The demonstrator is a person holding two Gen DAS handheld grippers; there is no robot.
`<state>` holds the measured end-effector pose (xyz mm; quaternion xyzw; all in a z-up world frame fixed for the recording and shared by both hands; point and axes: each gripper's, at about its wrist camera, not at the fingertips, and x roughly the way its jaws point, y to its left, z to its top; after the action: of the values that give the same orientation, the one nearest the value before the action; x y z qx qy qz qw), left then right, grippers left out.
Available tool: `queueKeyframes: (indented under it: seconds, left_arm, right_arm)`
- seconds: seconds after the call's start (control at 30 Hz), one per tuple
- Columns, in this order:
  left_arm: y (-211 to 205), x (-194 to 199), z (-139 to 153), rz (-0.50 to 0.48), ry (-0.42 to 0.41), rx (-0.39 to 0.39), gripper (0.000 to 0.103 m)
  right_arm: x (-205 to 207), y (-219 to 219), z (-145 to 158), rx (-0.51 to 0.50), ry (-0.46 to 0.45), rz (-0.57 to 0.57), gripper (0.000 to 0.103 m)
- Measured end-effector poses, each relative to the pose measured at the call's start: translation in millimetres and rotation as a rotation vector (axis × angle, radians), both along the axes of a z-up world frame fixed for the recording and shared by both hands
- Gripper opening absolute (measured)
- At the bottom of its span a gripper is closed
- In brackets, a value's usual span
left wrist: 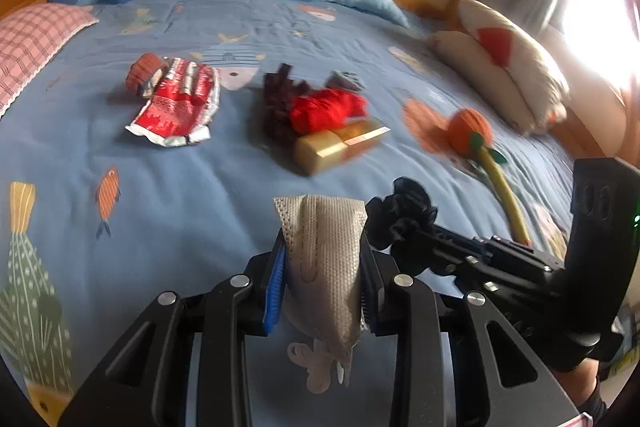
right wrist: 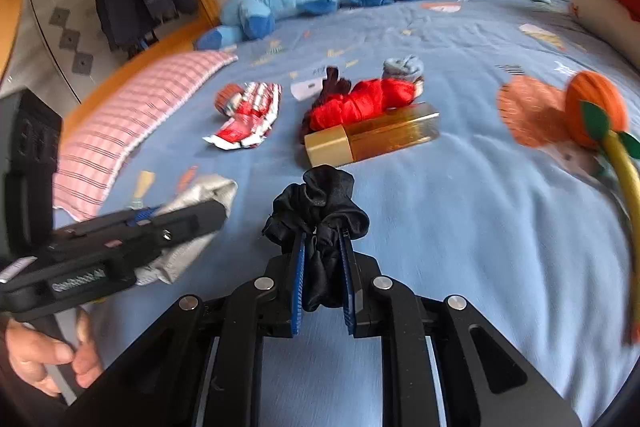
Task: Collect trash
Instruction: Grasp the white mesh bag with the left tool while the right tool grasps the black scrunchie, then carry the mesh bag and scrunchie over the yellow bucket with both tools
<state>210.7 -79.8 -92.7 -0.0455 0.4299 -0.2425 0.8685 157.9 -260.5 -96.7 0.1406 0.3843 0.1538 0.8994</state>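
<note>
Clamped in the left gripper (left wrist: 324,267), a crumpled grey-white woven face mask (left wrist: 326,259), and in the right gripper (right wrist: 323,267), a black satin scrunchie (right wrist: 318,211), both lifted clear of the blue quilt (right wrist: 460,227), presumably for carrying off.

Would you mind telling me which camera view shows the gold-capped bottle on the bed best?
The right wrist view: the gold-capped bottle lies sharp and nearly whole there, cap and amber body both visible beside the red cloth bundle. The left wrist view shows it blurred, foreshortened, its far end tucked against the bundle.
</note>
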Motion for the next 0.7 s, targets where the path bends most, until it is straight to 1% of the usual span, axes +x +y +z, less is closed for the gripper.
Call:
queueKeyframes:
  seconds: [0.17,0.23,0.43,0.63,0.7]
  left_arm:
    - [-11,-40,8,-0.062,0.014,-0.039,0.032]
    - [-20,-56,10,-0.090,0.010,-0.042,0.032]
    - [-61,-103,15,-0.210,0.020,-0.073,0.032]
    - [-104,-152,19,-0.329,0.030,-0.105,0.032]
    - [-123,-173,21,-0.394,0.034,-0.113,0.032]
  right_arm:
    - [-61,-21,16,0.015,-0.027,-0.044,0.016]
    - [-85,-31,21,0.028,-0.032,-0.067,0.016]
    - [-148,-53,32,0.027,-0.049,-0.133,0.016]
    - [-222,-87,40,0.021,-0.077,-0.250,0.016]
    - [-248,-99,40,0.023,-0.078,-0.298,0.016]
